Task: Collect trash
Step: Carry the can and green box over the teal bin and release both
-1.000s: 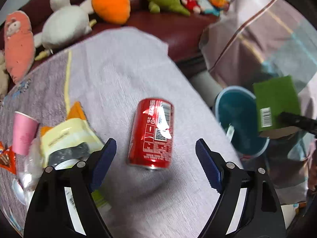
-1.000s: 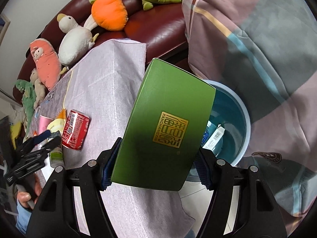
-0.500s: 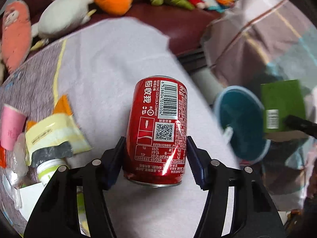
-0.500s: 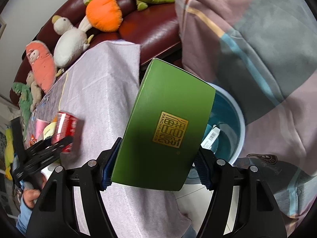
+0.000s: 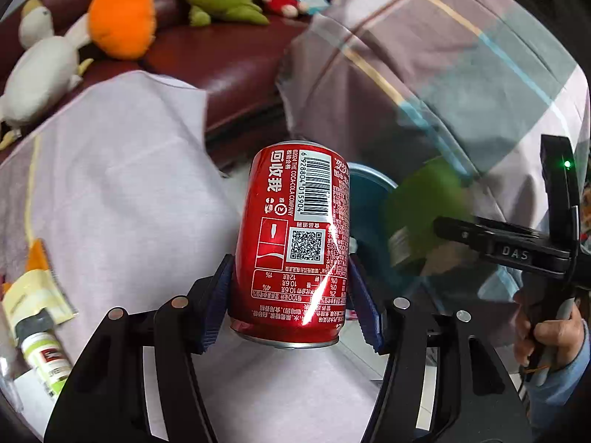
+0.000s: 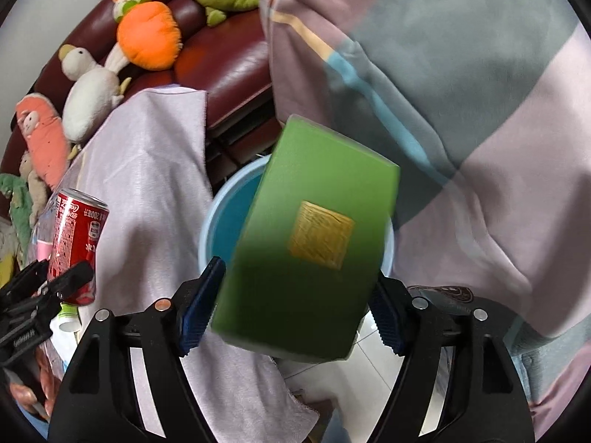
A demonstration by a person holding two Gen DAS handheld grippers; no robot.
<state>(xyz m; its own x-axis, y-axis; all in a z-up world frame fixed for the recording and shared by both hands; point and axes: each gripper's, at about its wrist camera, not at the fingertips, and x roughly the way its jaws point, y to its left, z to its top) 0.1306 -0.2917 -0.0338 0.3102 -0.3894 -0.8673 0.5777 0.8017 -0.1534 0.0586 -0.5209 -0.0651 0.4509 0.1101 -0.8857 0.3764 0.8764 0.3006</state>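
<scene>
Left gripper (image 5: 291, 295) clamping red barcode-labelled can (image 5: 295, 236), blurred green box (image 6: 310, 254), gold emblem

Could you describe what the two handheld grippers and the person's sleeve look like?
Both the left gripper and the right gripper have black frames, silver rivets and ribbed blue pads. The right one shows "DAS" lettering and a green light. The sleeve is blue.

Red can (image 5: 295, 243): "THE COCA-COLA COMPANY", barcode 6 928804 015904. Right gripper (image 5: 447, 227) body: "DAS".
</scene>
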